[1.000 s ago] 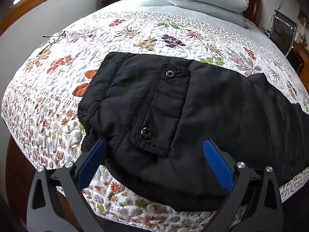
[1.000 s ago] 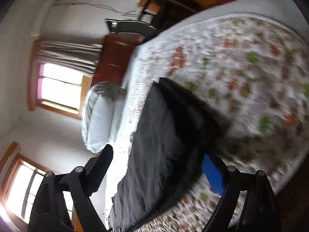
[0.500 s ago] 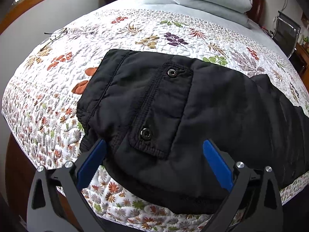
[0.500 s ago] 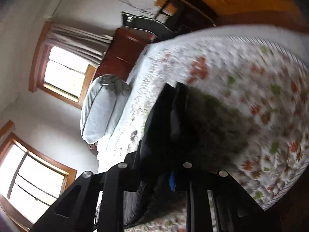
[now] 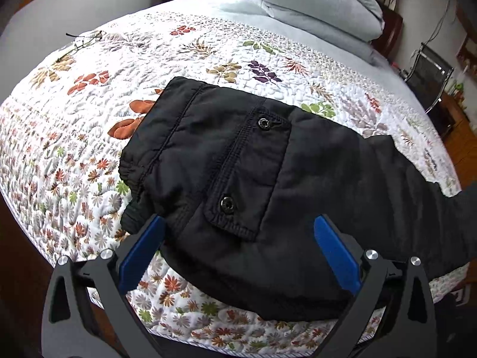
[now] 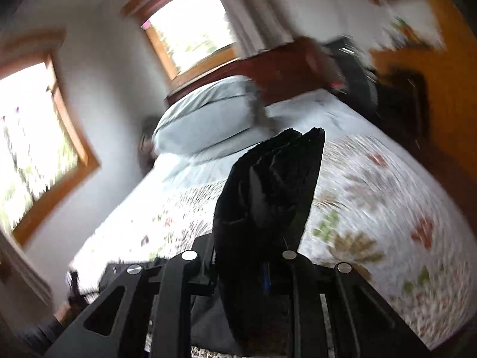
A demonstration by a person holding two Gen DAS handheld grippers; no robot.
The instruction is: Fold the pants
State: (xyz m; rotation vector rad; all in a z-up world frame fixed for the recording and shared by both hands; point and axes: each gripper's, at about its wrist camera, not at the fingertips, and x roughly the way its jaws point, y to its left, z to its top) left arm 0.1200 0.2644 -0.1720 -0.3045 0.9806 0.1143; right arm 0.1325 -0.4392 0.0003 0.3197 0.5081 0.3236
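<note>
I am working the first fold of the black pants [image 5: 268, 179], which are lying across the flowered quilt [image 5: 89, 149] near the foot of the bed. My right hand-held gripper [image 6: 253, 271] is clamping the leg end of the pants [image 6: 268, 185]; its jaws have just been closing, and the black cloth is now pinched between them and standing up in front of the camera, lifted off the quilt [image 6: 372, 208]. My left hand-held gripper [image 5: 238, 247] is hovering with its jaws spread wide over the waist end, one blue pad [image 5: 140, 250] beside the elastic waistband and the other over the seat, with the snap pocket [image 5: 250, 176] between them; neither pad is pressing on the cloth.

I judge the next move calls for carrying the lifted leg end over toward the waistband and laying it down square, while the left side is pinning or steadying the waist so that it is not dragging.

A pair of glasses [image 5: 86, 40] is lying well apart near the far corner of the quilt, and the grey pillows [image 5: 313, 3] are sitting at the head. Nothing is standing in the way of the fold, though the right view is blurred.
</note>
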